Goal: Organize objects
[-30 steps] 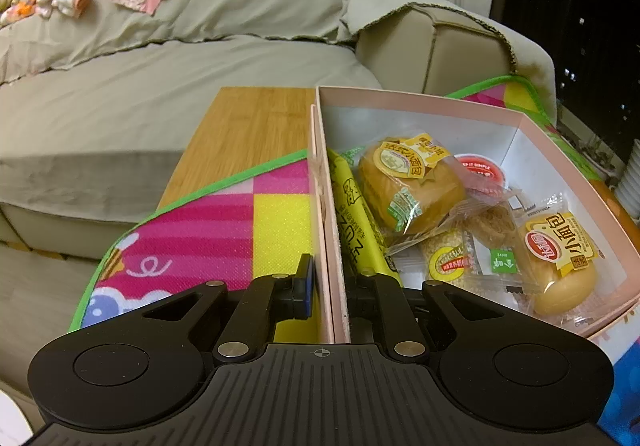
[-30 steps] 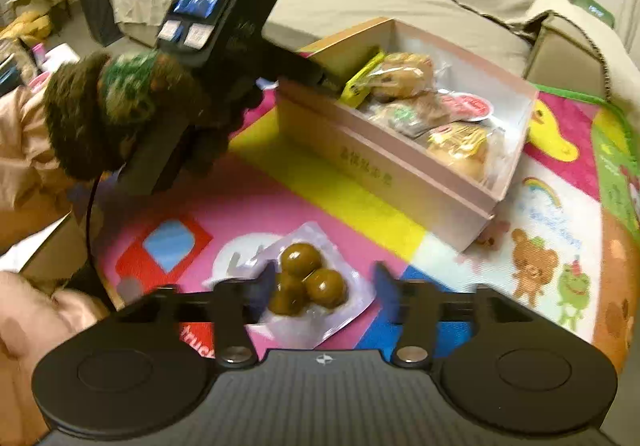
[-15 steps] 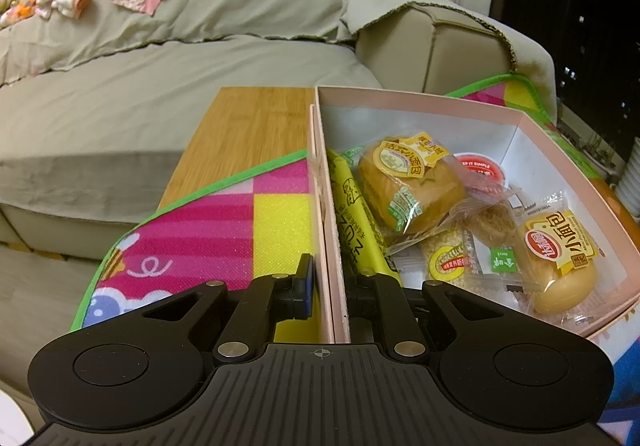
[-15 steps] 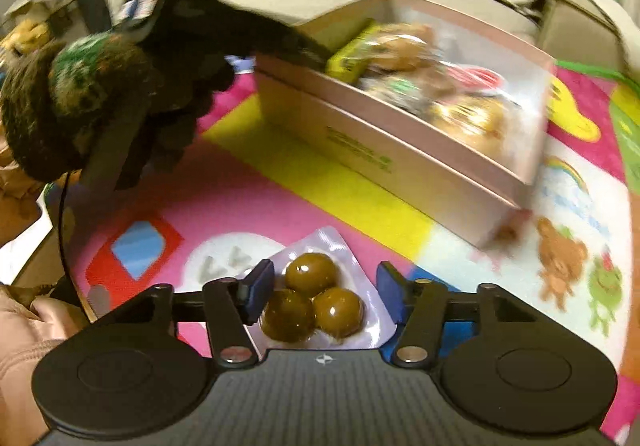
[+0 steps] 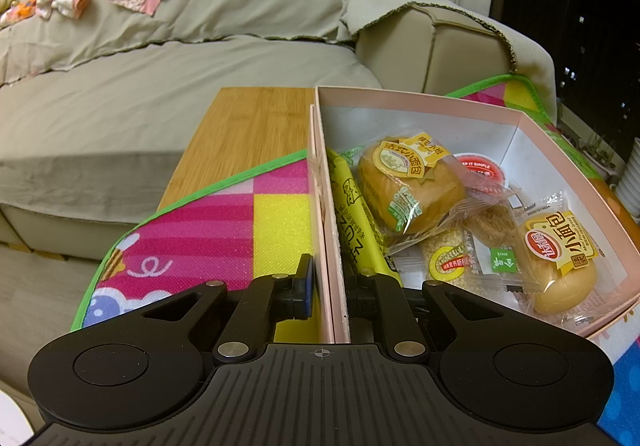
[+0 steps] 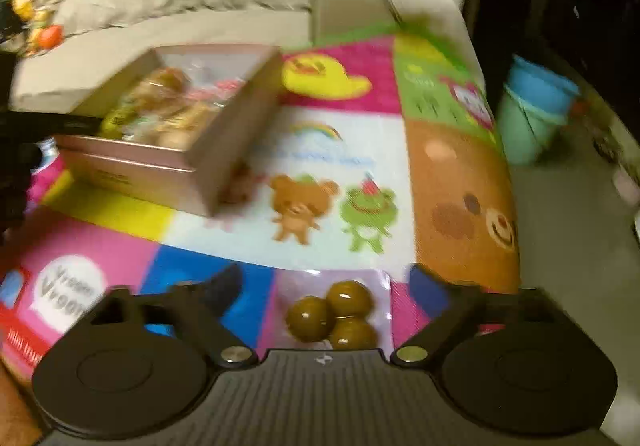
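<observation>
A pink cardboard box [image 5: 420, 102] sits on a colourful play mat and holds several wrapped buns and snack packets. My left gripper [image 5: 328, 286] is shut on the box's near wall, one finger outside and one inside. In the right wrist view the box [image 6: 168, 162] lies at the left, and a clear packet with three brown balls [image 6: 334, 312] lies on the mat between the fingers of my right gripper [image 6: 328, 282]. That gripper is open wide and does not touch the packet. The view is blurred.
The play mat [image 6: 320, 174] covers a low wooden table [image 5: 248, 126]. A beige sofa [image 5: 160, 58] stands behind it with clothes on its back. A blue and green bucket [image 6: 536, 106] stands on the floor at the right.
My right gripper has swung to the right and opened wider around the packet of brown balls. The left gripper and the box have not moved.
</observation>
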Demonstrator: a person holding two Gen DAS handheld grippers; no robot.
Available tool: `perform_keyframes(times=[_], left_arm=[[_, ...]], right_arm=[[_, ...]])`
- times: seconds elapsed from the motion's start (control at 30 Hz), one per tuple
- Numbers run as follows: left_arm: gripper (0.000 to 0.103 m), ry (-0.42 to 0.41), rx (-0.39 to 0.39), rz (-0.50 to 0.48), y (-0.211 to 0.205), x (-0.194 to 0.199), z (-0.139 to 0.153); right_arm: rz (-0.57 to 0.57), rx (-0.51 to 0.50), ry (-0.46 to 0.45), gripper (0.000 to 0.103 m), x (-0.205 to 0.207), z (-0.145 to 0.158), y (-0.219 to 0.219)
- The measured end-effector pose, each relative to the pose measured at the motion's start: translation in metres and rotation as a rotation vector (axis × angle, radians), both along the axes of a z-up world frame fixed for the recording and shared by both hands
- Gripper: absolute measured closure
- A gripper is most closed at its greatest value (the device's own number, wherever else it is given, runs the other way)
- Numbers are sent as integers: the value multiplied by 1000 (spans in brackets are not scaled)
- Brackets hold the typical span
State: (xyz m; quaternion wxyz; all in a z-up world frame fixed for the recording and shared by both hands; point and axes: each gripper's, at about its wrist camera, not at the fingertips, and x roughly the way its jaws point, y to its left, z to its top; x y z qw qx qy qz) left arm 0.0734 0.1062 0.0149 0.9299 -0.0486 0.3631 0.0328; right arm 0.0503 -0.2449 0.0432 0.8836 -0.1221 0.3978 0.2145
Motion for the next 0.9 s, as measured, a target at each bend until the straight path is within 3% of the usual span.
perform_keyframes(times=[0.1, 0.2, 0.27, 0.3, 0.4, 0.47, 0.53, 0.63, 0.77, 0.8, 0.83, 0.9], left_arm=[[90, 0, -1, 1, 0, 0, 0], [90, -1, -1, 1, 0, 0, 0], [90, 0, 0, 0, 0, 0, 0], [90, -1, -1, 1, 0, 0, 0], [90, -2, -2, 1, 0, 0, 0], [90, -3, -5, 1, 0, 0, 0], [90, -5, -9, 3, 0, 0, 0], [91, -7, -15, 3, 0, 0, 0], [91, -8, -21, 4, 1, 0, -1], [91, -8, -20, 3, 1, 0, -1], [91, -8, -21, 3, 1, 0, -1], [91, -9, -22, 5, 2, 0, -1]], right_arm=[[60, -83, -8, 7, -6, -10, 9], [-1, -90, 54, 6, 6, -29, 1], [-70, 1, 102, 21, 11, -33, -9], [-77, 10, 98, 42, 10, -31, -10], [-79, -5, 70, 46, 3, -17, -4], [-65, -2, 71, 65, 2, -8, -2], [-59, 10, 75, 73, 4, 3, 2], [-34, -30, 35, 73, 3, 15, 9], [-71, -46, 43, 70, 4, 9, 8], [-77, -47, 46, 62, 3, 6, 8], [-79, -42, 54, 44, 1, 2, 7], [-89, -41, 41, 34, -2, -5, 6]])
